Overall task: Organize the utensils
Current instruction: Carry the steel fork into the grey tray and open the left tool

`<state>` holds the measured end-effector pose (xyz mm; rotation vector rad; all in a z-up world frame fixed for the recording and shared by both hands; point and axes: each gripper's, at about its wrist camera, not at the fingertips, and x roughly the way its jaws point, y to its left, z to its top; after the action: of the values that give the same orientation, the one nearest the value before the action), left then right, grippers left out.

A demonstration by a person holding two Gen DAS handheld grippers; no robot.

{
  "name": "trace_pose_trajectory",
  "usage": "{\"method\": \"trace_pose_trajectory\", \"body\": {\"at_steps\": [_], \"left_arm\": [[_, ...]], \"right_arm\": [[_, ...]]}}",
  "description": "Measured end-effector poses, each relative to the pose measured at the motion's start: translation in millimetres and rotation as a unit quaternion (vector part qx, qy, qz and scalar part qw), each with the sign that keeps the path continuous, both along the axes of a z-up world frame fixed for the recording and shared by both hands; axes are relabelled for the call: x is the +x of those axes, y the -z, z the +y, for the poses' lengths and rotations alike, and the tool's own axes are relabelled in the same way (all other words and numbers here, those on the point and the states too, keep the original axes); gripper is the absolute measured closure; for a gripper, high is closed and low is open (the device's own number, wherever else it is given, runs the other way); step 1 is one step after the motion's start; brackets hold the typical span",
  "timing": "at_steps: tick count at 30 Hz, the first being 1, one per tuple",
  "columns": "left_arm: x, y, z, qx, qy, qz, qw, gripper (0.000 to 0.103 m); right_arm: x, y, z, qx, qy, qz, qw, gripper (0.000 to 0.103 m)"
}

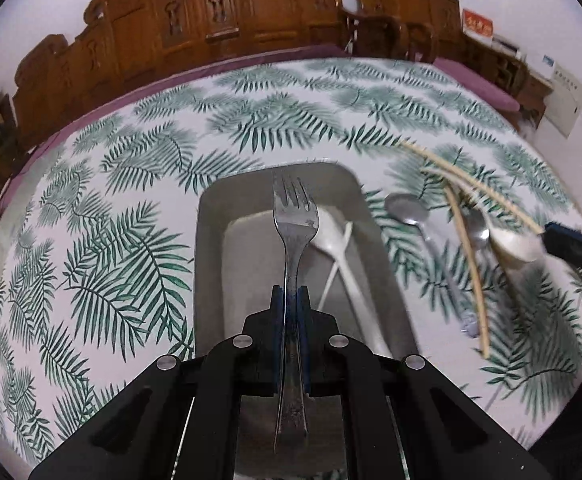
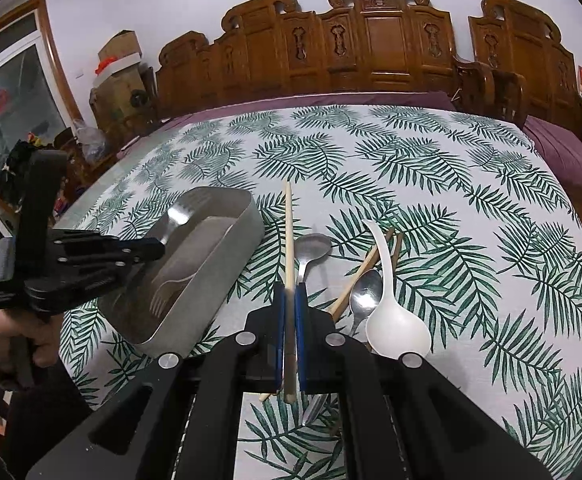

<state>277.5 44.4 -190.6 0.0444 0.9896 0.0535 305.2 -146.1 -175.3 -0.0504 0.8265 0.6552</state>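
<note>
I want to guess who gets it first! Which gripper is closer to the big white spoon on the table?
Right. The right gripper, shut on a chopstick, hovers just beside the white spoon. The left gripper, holding a fork, is farther off, over the metal tray.

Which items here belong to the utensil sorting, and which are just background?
Part of the job:
- metal tray
- fork, held in the left gripper
- chopstick, held in the right gripper
- white spoon
- metal spoons
- white plastic utensils in tray

Background:
- carved wooden bench
- cardboard boxes
</note>
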Motion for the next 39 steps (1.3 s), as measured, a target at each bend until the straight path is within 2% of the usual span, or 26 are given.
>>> {"method": "trace_pose_trajectory", "body": {"at_steps": [5,10,21,26,31,39], "left_arm": [[13,12,2,0.014,-0.002,0.023,0.9996,0.097],[22,22,5,0.012,-0.006,0.046,0.9989,0.097],[28,37,7,0.013,-0.005,0.069,0.9975,0.097],[20,26,8,-0.001,-0.001,0.047,0.9989,0.097],[-2,5,7,-0.002,0.007,0.003,1.0000,0.095],[-25,-14,18,-0.038,0.012,-0.047,0.9981,0.095]], "right_arm": [[1,0,0,0.004,-0.001,0.000,1.000,0.097],[-4,-3,8,0.008,-0.013,-0.003,1.000,0.097],[-13,-5,21,0.000,-0.030,-0.007,1.000,0.097],[-16,-4,24,-0.004,-0.033,-0.007,0.999,0.097],[-21,-6,28,-0.003,-0.037,-0.012,0.999,0.097],[-28,-6,34,0.001,-0.042,-0.007,0.999,0.097]]}}
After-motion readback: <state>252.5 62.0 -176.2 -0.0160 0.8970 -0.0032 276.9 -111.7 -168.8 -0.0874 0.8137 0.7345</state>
